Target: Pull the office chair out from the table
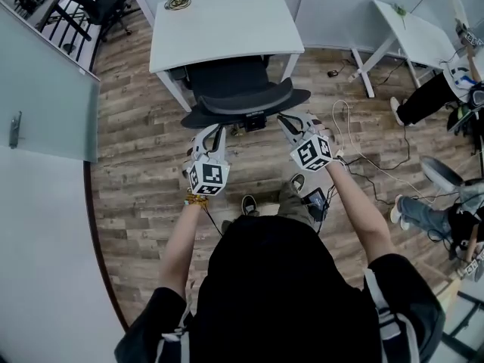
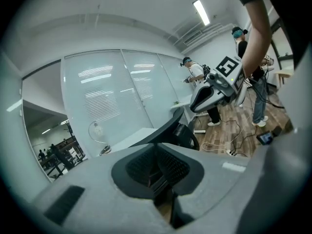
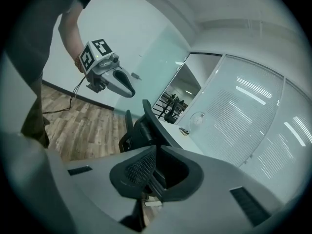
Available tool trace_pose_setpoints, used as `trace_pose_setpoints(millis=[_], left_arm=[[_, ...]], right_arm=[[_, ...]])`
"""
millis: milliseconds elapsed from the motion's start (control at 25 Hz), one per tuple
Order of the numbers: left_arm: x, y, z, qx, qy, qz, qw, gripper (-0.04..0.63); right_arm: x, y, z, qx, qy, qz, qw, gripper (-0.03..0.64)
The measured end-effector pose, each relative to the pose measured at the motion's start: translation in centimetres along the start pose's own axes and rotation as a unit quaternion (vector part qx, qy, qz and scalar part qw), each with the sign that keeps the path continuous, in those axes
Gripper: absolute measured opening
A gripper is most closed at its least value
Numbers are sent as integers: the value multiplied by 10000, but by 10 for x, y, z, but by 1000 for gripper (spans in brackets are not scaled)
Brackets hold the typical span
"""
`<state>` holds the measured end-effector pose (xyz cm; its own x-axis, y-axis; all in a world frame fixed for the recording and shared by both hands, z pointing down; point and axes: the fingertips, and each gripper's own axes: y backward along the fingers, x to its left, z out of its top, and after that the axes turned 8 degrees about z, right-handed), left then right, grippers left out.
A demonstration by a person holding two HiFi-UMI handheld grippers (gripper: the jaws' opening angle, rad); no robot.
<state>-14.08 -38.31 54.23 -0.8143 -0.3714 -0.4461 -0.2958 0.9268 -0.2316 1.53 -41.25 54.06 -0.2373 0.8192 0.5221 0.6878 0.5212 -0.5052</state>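
Note:
A black office chair stands tucked against the white table, its curved backrest facing me. My left gripper is shut and empty, its tips just short of the backrest's left end. My right gripper is also shut and empty, close to the backrest's right end. In the left gripper view the closed jaws point at the chair's backrest, with the right gripper off to the side. The right gripper view shows its closed jaws before the chair, the left gripper beyond.
A coil of cable lies on the table. A second white table and seated people are at the right. Cables and a phone lie on the wooden floor. A glass partition runs along the left.

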Motion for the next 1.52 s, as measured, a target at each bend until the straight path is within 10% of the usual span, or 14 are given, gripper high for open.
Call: trace_pose_setpoints(millis=[400,560,880,1200,1520], left_arm=[[-22,-36,-37,577,-1564,-460,9849,26],[-31,-46,-57,873,-2028,-772,9723,125],[-37,-62,-75,1160,-2304,-1064,9603,161],[-38,-75,-112,1586,-2999,-1417,9300,175],[-44,-82,-126,1744,-2738,-1478,9342,132]], right_arm=[[11,-31,-46,560,1235,831,9873,5],[11,-43,-61,758,1533,1076,9794,11],[10,-59,-91,1169,1907,1520,9627,87],[9,-73,-120,1547,1990,1770,9514,110],[11,-87,-139,1772,1872,1842,9485,110]])
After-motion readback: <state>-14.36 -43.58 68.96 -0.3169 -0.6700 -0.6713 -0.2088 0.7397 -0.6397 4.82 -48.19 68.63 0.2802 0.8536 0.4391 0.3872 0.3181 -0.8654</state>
